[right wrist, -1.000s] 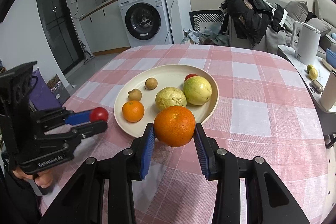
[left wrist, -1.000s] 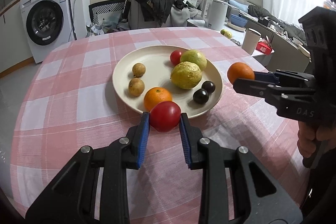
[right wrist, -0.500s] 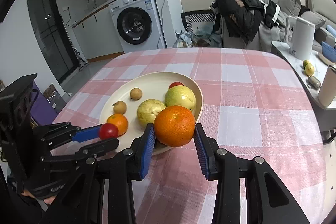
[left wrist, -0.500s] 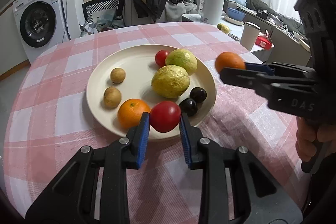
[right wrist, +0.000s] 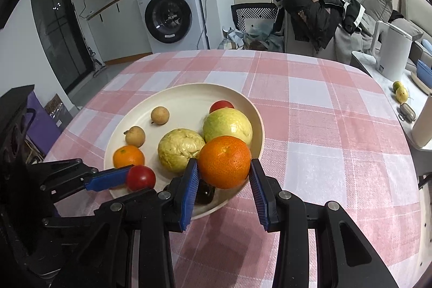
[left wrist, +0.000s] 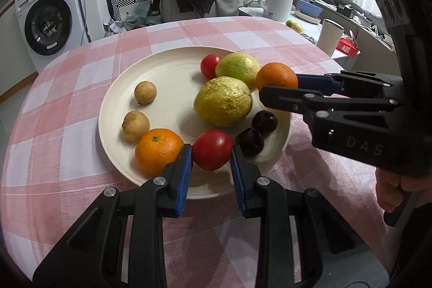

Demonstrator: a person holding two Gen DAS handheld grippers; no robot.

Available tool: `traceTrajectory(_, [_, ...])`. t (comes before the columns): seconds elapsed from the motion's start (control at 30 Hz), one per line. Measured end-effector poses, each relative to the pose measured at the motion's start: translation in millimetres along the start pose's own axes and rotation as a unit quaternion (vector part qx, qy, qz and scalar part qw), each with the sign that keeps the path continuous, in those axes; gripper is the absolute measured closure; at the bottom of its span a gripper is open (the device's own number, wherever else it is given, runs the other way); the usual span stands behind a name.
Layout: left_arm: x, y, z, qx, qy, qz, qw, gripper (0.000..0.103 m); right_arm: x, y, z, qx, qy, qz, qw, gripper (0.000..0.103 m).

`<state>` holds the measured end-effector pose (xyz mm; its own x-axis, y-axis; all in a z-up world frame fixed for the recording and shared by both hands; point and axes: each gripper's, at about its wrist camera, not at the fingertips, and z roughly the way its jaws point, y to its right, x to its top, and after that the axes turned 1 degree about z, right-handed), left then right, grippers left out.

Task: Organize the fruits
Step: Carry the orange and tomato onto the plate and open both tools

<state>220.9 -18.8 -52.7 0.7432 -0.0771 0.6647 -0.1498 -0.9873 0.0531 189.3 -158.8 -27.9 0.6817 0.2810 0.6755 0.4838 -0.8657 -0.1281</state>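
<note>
In the left wrist view, the cream plate fills more of the picture than it did a second ago: back then the red tomato hung over the checked tabletop short of the rim, and now it sits over the plate's near edge, between the orange already lying there and two dark fruits. The left tongs have come forward and slightly down with it. Their blue pads press the tomato on both sides at a narrow gap, so it is gripped and, as far as I can tell, not yet resting on the plate. At the right edge the right tongs have closed in as well, carrying a second orange that now hangs beside the yellow-green fruit.

In the right wrist view, the right tongs clamp that larger orange at a moderate gap, both pads on its skin. It has travelled from over the cloth to above the plate's near right rim, just in front of the pale green fruit. The left tongs enter from the left holding the tomato over the near rim.

Judging by this, both fruits are over the plate and close to release, so lowering and letting go is likely the next step in gathering the fruit.
</note>
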Motion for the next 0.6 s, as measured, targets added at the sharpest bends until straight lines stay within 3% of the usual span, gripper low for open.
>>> traceTrajectory(0.5, [-1.9,-8.2,2.6,0.009,0.002,-0.011,0.9999,0.077,1.6,-9.6,7.0,-0.009,-0.006,-0.018,1.000,0.064])
traceTrajectory(0.6, [-3.5,-8.5,-2.4,0.011,0.007,-0.007,0.9999,0.075,-0.5,-9.4,3.5,-0.002,-0.002,-0.023,1.000,0.059])
